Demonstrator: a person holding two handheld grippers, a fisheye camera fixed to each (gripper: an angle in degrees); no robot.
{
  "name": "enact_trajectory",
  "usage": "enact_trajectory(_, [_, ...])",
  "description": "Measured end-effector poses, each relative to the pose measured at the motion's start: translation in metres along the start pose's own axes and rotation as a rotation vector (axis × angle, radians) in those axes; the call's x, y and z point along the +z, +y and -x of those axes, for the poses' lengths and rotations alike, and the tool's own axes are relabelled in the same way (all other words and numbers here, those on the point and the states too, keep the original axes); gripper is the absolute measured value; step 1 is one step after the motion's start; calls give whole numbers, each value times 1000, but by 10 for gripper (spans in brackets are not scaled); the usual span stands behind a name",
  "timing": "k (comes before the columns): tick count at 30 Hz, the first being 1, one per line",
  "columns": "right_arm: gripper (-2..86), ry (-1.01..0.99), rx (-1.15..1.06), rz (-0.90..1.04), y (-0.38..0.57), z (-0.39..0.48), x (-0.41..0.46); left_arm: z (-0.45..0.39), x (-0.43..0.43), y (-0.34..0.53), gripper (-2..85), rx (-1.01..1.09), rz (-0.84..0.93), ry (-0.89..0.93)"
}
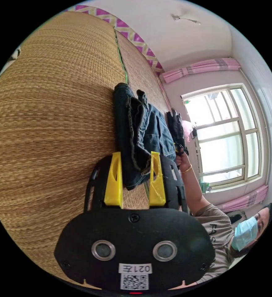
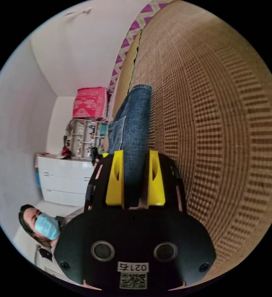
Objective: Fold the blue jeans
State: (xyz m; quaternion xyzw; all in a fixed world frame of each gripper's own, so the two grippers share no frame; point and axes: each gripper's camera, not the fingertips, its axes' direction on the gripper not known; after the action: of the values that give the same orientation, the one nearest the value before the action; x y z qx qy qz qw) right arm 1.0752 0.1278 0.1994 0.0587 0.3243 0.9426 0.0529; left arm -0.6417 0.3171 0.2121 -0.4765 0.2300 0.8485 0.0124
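No legible branding we can make out. We see the blue jeans (image 1: 139, 130), dark denim bunched in folds, lying on the woven mat (image 1: 49, 108). Left gripper (image 1: 135, 161) and right gripper (image 2: 136, 167) each straddle denim, jaws partly parted; grip uncertain.

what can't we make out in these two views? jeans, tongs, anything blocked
- Left gripper view: the jeans lie bunched between the left tongs; the housing hides the near end, so pad contact is unclear.
- Right gripper view: the denim runs between the right tongs and under the housing; whether both jaws press cannot be told.
- Left gripper view: the other tongs by the person's hand are small, dark and backlit by the window.
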Motion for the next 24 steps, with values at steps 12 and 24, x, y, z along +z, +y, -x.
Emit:
enact_trajectory(12, [57,46,-214,-24,-59,-77,87,8,-115,70,45,84,-236,237])
enact_trajectory(24, [62,-98,-637,139,-364,202,388,94,-506,230,49,67,-858,45])
